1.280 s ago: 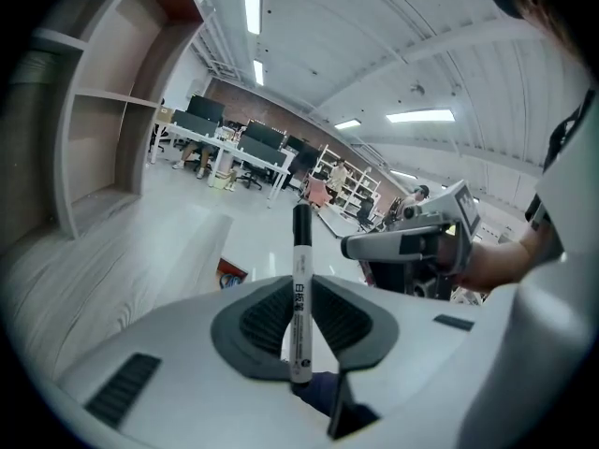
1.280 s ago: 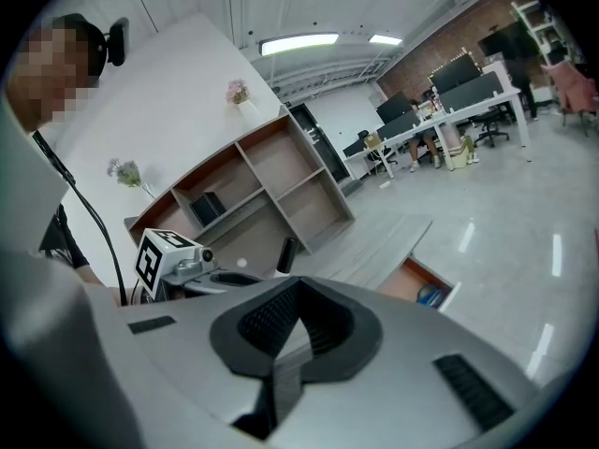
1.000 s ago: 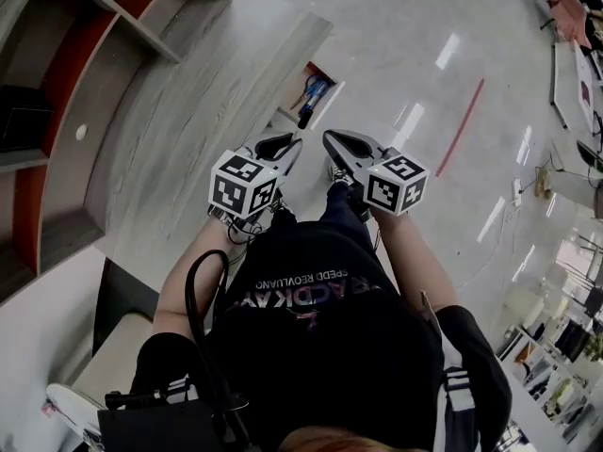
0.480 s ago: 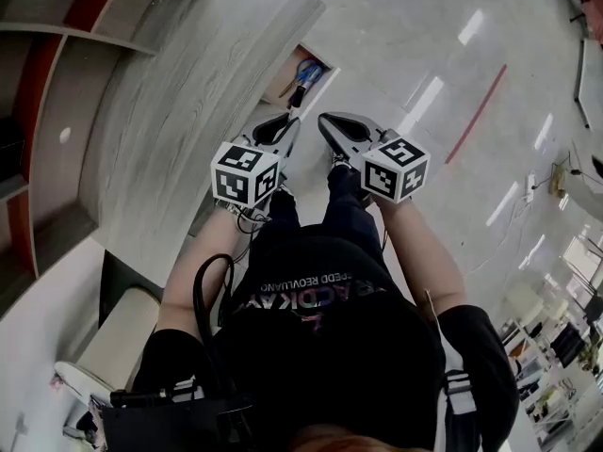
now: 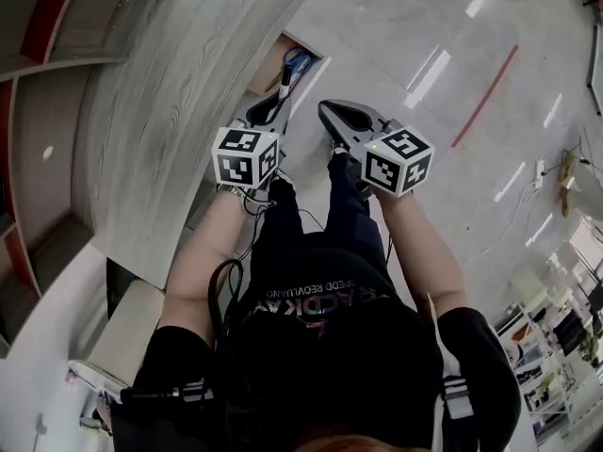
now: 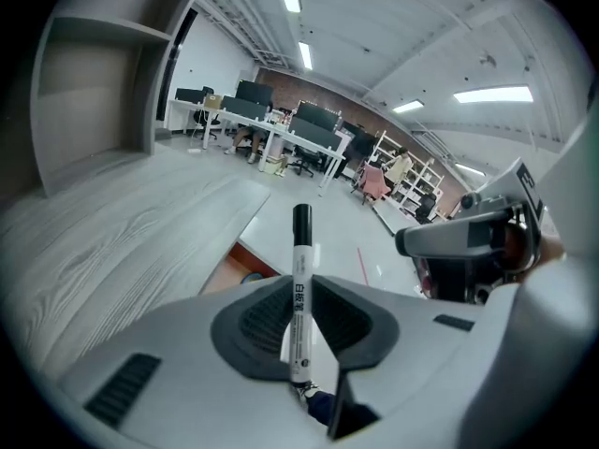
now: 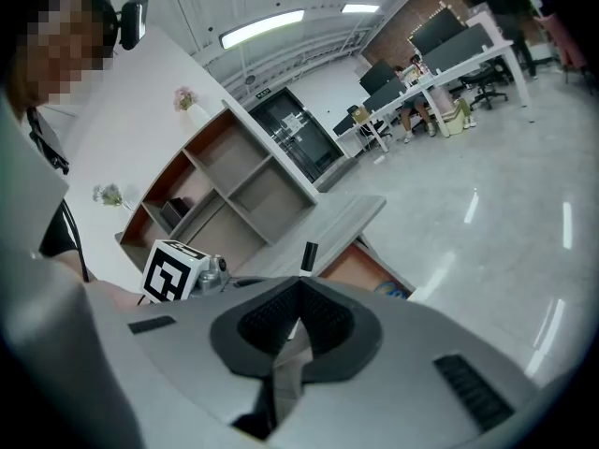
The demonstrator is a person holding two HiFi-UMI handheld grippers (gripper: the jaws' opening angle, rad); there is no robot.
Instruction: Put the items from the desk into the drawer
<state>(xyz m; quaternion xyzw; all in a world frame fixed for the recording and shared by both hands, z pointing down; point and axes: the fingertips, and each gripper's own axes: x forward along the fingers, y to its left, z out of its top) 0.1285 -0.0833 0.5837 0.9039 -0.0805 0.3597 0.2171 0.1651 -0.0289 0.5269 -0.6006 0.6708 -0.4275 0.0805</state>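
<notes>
Left claw (image 5: 271, 106) clamped on the marker (image 6: 299, 279), which stands upright between its pads, cap pointing away. Against the view a second ago, we see both claws lower and nearer the open drawer (image 5: 270, 64) beside the table (image 5: 160, 111). The marker's cap now overlies the drawer's mouth. Right claw (image 5: 330, 116) closed and empty. We judge release into the drawer to be next.

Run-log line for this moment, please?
left gripper: shut on marker | right gripper: shut, empty | drawer: open | marker: not yet inside drawer
</notes>
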